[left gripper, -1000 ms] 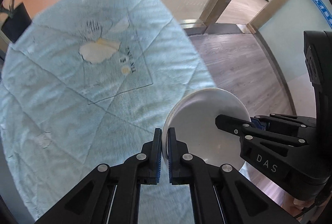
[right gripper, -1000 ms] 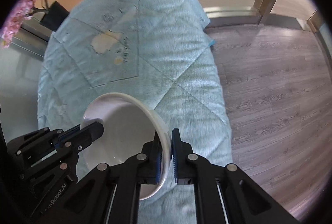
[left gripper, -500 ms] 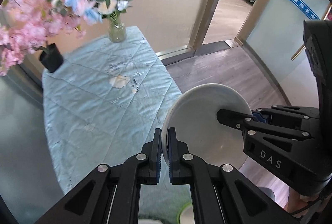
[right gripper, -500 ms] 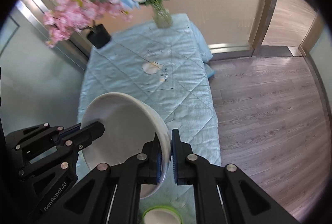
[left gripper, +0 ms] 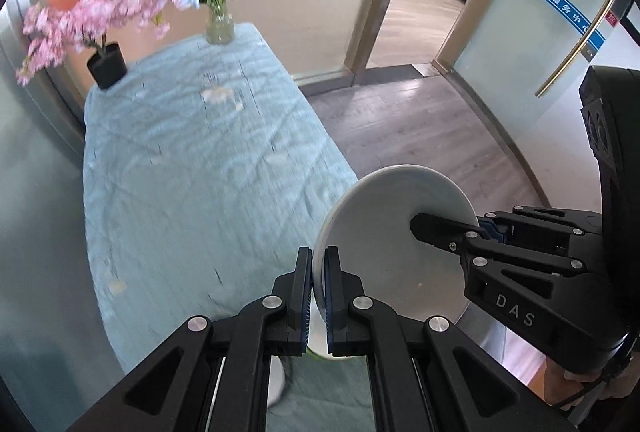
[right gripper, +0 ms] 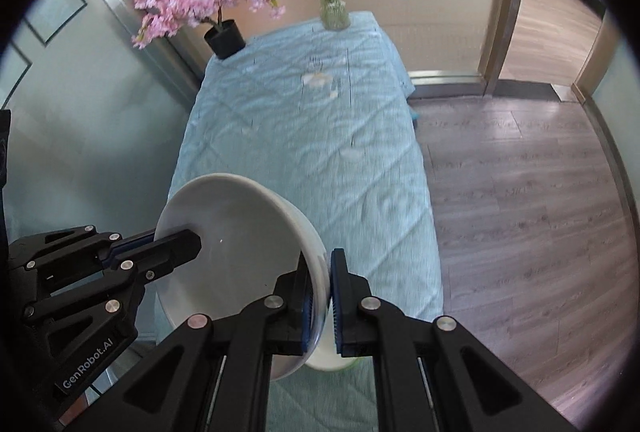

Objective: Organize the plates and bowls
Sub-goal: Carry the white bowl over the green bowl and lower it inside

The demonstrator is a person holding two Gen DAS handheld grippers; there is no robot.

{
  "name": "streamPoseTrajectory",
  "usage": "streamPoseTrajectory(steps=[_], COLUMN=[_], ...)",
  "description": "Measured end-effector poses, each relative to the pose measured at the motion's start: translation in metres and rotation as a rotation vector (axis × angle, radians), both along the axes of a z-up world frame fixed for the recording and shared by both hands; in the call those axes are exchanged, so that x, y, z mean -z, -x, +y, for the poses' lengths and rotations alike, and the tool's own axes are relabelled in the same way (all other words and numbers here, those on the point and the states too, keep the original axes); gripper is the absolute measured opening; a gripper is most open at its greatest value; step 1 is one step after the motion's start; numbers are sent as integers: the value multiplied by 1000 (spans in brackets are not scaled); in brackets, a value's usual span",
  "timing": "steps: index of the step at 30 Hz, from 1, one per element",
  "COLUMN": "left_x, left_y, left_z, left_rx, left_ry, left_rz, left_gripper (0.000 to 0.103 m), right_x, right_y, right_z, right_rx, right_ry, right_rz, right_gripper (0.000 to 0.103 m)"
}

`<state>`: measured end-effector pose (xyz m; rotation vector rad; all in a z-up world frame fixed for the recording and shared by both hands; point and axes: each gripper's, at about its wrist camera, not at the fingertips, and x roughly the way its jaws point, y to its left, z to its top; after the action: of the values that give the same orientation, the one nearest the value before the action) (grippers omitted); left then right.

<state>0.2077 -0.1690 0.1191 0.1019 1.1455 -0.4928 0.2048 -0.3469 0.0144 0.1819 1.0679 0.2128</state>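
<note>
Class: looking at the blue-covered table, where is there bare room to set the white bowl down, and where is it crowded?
The white bowl, clamped by the left gripper and right gripper, hangs over the near end. The tablecloth lies bare through its middle. The far end is crowded by the black flowerpot and glass vase.

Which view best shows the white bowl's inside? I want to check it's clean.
The right wrist view: the white bowl tips its hollow toward that camera, with the left gripper clamping the far rim. The left wrist view shows it flatter, partly hidden behind the right gripper.

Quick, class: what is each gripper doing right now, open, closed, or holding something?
Left gripper: shut on the white bowl's rim.
Right gripper: shut on the same bowl's opposite rim.
</note>
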Motion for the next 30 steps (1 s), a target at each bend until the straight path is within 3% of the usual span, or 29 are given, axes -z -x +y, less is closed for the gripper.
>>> streamPoseTrajectory(steps=[8,14,23,30], left_x=[45,93,176,222], left_y=[71,85,63,39], left_z=[5,9,14,14], left_rx=[-30,-54,-84,-98], left_ry=[13,7,2,-15], left_rz=[69,143,262,328], left_gripper=[2,2,1,1], right_x=[38,77,146,188], right_y=[42,51,46,26], right_z=[0,3,10,17], right_rx=[-2,-13,-23,-26], right_ry=[-27,-22,-7,6], right_rz=[50,115,225,308], right_gripper=[8,8,8,8])
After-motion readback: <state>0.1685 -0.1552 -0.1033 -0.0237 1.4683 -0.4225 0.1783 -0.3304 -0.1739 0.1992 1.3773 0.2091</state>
